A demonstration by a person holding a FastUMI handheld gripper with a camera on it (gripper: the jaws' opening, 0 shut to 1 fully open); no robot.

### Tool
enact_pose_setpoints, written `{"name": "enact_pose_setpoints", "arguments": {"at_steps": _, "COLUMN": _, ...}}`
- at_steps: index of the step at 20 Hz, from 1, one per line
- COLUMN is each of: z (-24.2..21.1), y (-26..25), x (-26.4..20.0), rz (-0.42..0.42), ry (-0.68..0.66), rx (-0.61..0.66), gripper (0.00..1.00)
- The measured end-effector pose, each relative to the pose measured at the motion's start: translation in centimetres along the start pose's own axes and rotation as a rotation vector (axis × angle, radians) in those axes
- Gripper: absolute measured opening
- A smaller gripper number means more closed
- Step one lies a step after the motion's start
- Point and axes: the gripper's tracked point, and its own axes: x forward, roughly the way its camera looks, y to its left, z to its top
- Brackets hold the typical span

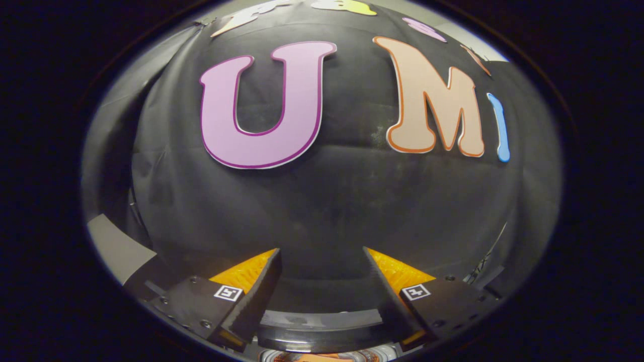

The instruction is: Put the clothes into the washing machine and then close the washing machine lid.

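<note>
Dark, curved washing machine rim (322, 327) sits low between the fingers, a glimpse of orange clothes (322, 358) beneath it. Gripper (322, 261) is spread wide, holding nothing, aimed level at the black cloth wall (322, 211), probably lifted clear before reaching for the lid.

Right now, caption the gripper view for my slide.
Open gripper, jaws apart and empty, facing the booth's black cloth wall.

gripper (322, 256): 1, two fingers (259, 286) spread apart, empty | washing machine rim (322, 327): 1 | square markers (228, 292): 2
</note>
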Motion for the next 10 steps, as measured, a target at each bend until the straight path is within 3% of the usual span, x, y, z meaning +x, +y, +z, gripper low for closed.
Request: {"name": "enact_pose_setpoints", "arguments": {"at_steps": 10, "z": -0.7, "y": 0.0, "x": -2.3, "rz": 0.005, "ry": -0.014, "rx": 0.000, "gripper": 0.99}}
